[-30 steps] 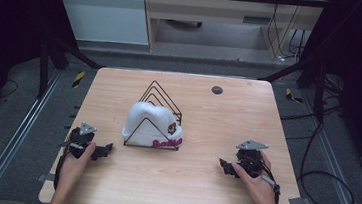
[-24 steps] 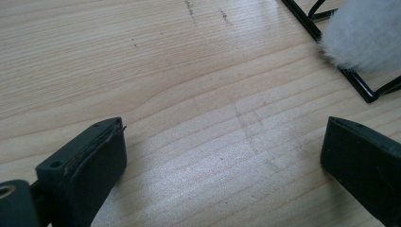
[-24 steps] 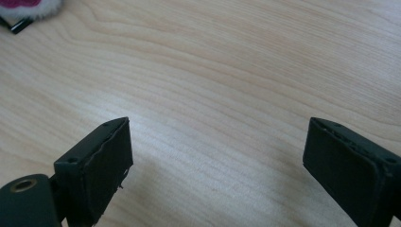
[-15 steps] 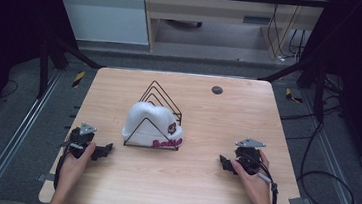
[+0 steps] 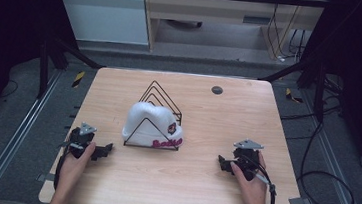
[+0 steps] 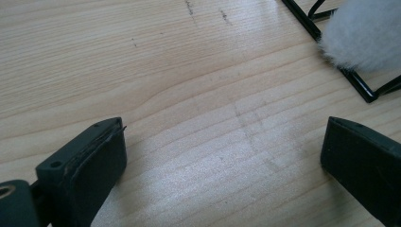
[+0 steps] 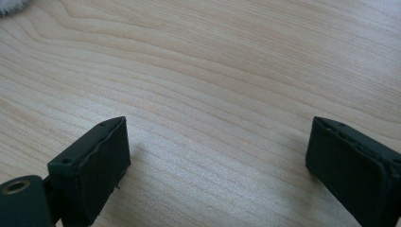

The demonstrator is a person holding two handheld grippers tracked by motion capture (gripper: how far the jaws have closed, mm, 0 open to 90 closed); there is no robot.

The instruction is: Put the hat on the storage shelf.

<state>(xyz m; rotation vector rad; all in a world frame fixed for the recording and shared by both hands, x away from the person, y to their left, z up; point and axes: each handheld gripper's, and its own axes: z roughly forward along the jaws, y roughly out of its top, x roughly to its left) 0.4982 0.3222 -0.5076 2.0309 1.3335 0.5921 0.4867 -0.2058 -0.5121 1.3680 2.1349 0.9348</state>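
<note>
A white fluffy hat (image 5: 149, 121) with pink lettering on its brim rests in a black wire rack (image 5: 161, 100) at the middle of the wooden table (image 5: 217, 120). My left gripper (image 5: 106, 150) lies low on the table to the hat's left, open, with bare wood between its jaws. In the left gripper view (image 6: 222, 161) a bit of the white hat (image 6: 366, 35) and the rack's wire base (image 6: 331, 45) show at the upper right. My right gripper (image 5: 221, 162) sits to the hat's right, open over bare wood (image 7: 217, 156).
A small dark round disc (image 5: 217, 90) lies near the table's far edge. Black cables (image 5: 322, 176) trail on the floor to the right of the table. Metal frame rails (image 5: 9, 141) run along the left side.
Both hands have barely shifted; the right gripper has drifted slightly toward the near edge. The hat and rack have not moved.
</note>
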